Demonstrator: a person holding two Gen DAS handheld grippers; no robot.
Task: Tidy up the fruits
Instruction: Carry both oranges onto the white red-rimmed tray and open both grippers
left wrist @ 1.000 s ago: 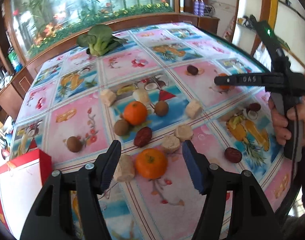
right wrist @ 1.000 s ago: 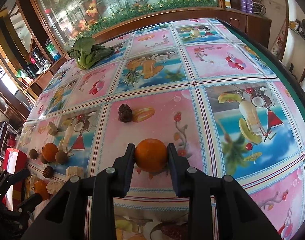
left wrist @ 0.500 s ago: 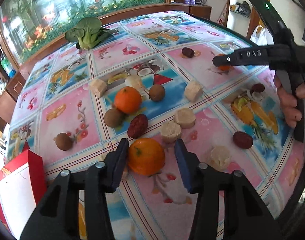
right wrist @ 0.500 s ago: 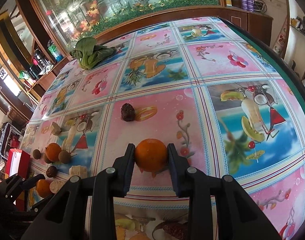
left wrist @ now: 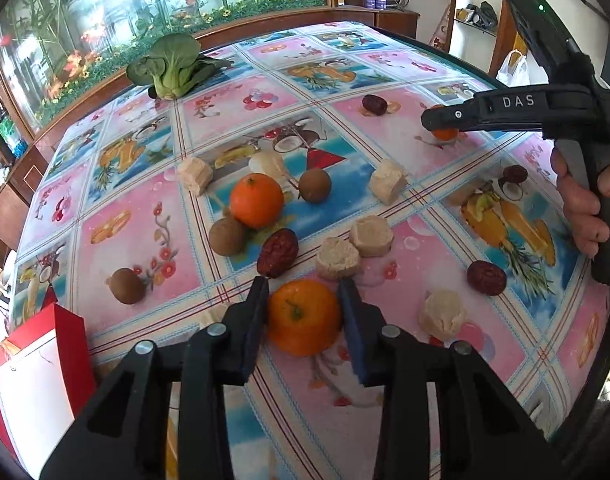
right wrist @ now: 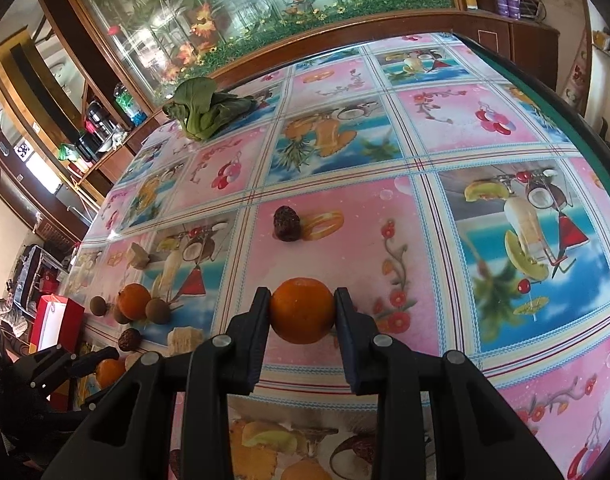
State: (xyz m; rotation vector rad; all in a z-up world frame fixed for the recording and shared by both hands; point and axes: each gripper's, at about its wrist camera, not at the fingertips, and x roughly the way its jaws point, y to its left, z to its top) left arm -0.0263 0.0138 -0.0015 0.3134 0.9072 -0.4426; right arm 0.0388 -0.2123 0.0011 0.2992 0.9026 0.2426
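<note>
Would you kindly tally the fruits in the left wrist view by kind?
Oranges: 3
Brown round fruits: 3
Red dates: 4
Total: 10

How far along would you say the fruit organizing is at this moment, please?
Early. Nothing looks grouped yet. In hand: the left gripper is shut on one orange, and the right gripper is shut on another orange. Left: a third orange, the brown round fruits, red dates and pale cakes lie scattered over the tablecloth.
</note>
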